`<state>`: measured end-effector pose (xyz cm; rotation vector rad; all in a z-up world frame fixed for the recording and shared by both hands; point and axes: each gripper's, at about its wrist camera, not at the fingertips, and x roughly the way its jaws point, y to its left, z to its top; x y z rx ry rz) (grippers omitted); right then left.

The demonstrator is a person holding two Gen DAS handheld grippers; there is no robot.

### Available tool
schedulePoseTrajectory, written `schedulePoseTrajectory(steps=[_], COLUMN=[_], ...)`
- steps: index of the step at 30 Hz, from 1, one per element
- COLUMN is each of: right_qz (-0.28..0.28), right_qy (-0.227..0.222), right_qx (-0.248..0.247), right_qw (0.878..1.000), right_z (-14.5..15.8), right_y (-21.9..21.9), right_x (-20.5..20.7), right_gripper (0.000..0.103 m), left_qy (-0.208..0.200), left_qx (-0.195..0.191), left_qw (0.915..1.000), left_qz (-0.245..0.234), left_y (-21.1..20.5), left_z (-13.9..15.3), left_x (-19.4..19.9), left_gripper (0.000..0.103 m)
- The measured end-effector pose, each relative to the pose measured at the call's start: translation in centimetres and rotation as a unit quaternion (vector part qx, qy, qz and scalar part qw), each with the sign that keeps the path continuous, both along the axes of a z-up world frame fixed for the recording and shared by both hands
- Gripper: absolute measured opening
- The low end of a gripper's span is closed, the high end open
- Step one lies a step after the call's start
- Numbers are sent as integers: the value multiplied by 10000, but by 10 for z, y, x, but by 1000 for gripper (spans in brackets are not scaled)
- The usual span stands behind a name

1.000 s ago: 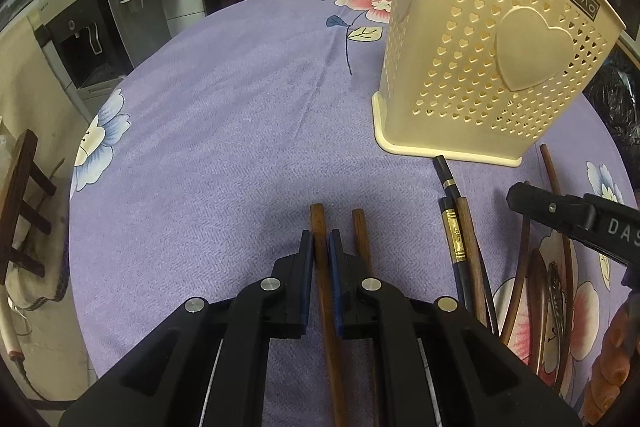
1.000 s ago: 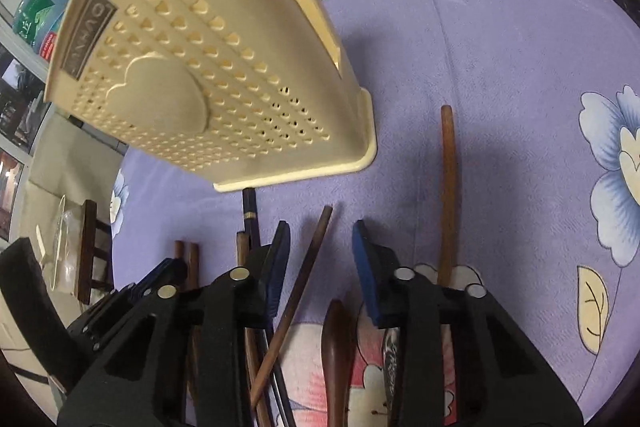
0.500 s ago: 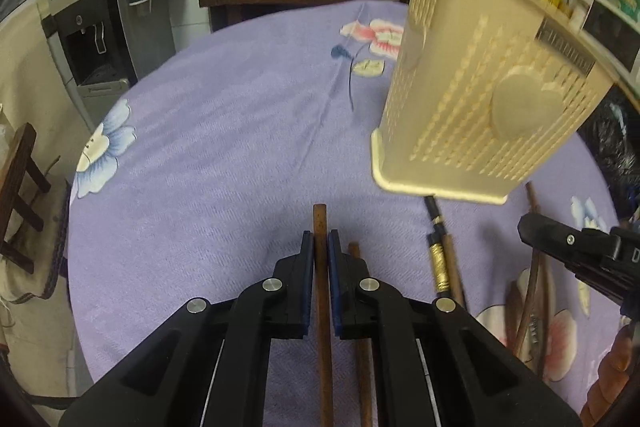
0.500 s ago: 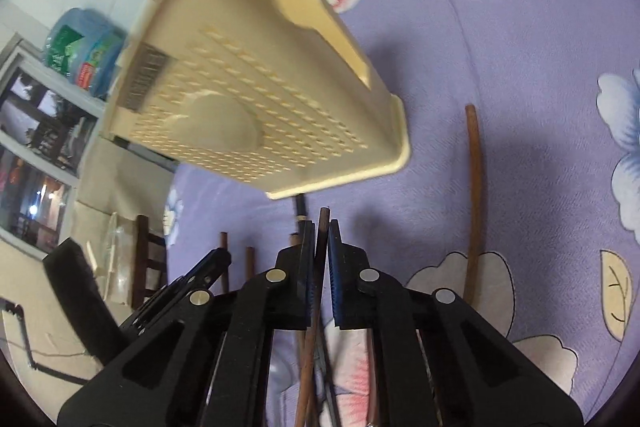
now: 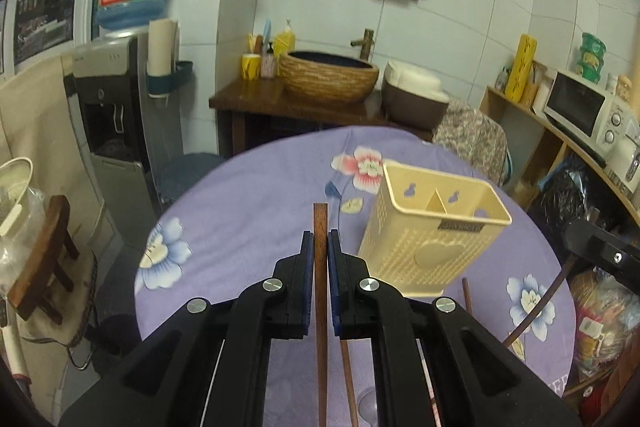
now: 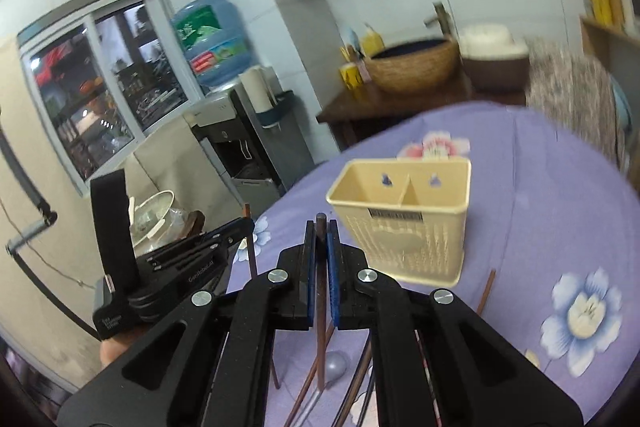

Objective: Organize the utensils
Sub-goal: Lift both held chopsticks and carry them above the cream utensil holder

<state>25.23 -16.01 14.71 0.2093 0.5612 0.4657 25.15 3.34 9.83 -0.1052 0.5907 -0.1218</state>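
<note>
The holder (image 5: pixel 434 227) stands on the table (image 5: pixel 248 211) with both compartments showing no utensils inside, so nothing appears sorted yet. The left gripper (image 5: pixel 319 247) is clamped on a chopstick (image 5: pixel 320 223), whose tip pokes past the fingertips, left of the holder and about level with its rim. The right gripper (image 6: pixel 321 239) is clamped on a second stick (image 6: pixel 321 221), its tip just past the pads, also left of the holder. More utensils (image 6: pixel 360 379) lie on the table in front of the holder, near side, awaiting pickup. Likely next: dropping both sticks into a compartment.
</note>
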Motion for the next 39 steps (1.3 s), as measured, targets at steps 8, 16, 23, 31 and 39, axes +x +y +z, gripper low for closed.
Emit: schedulePoseTrajectory(steps=[8,16,23,31,39], right_qz=[158,186,-256,-958,-1255], right_qy=[-110,-340,-1075,-1599,-1221], right_qx=[-164,-203,-297,-561,-828], right_qw=[9997,9990,9934,9809,9811], right_z=[11,44,121,170,124], right_y=[7,2,-14,-28,-31], right_x=[-5,0,15,49,90], right_gripper=[6,6,6,6,6], left_qy=[-234,-683,-1351,-1987,-1658], left_qx=[-76,-45,-374,-746,-764], left_qw=[9996,9974,9899,9772,9832], left_qz=[98,240,208,72,28], left_y=[13,23,23,-13,-49], left_z=[15,57,137,185,138], left_x=[-6,-3,13,44,86], left_gripper=[8,8,8,8,8])
